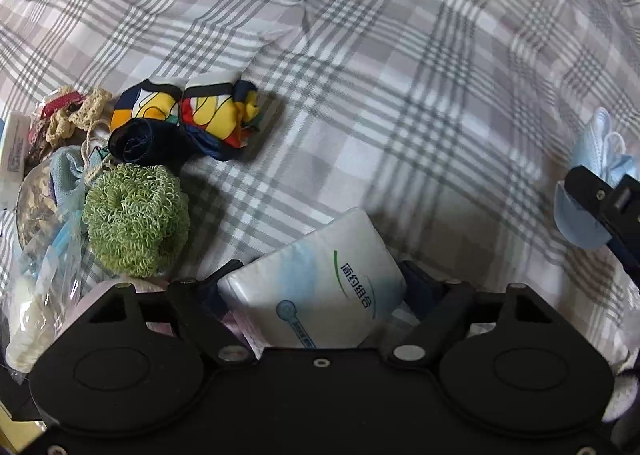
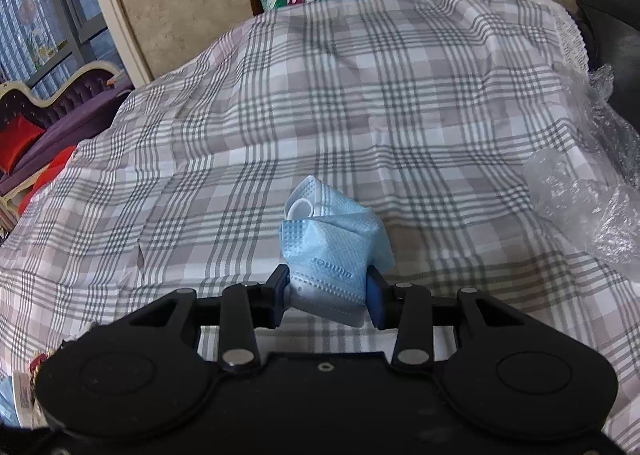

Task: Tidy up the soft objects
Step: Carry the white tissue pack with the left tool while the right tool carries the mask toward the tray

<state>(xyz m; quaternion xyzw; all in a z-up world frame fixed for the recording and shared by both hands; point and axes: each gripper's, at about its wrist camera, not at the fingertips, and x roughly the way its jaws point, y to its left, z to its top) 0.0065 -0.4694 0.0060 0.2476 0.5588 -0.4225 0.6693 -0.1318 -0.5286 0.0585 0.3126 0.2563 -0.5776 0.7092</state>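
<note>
On the bed: a grey-and-white plaid sheet covers the whole surface, wrinkled, with soft things gathered at its left side.
Wrap: crinkled clear plastic lies at the sheet's right edge in the right wrist view.
Pile: at the far left sit a clear bag with pale blue contents, a cream crochet piece and a white tube, crowded together.
Left gripper: the left gripper holds a white pack with green and blue print between its fingers; the pack tilts up and away from the camera, above the sheet.
Scrubber: a green looped scrubber rests on the sheet just left of the pack, touching the pile.
Cloth: a folded multicolour cloth in yellow, red, white and navy lies beyond the scrubber, with a dark navy roll against its near edge.
Right gripper: the right gripper is clamped on a crumpled light blue mask, which stands up from the fingers over the middle of the sheet.
Mask, from the left: the mask shows at the right edge, pinched in the right gripper's black finger, well apart from the pile.
</note>
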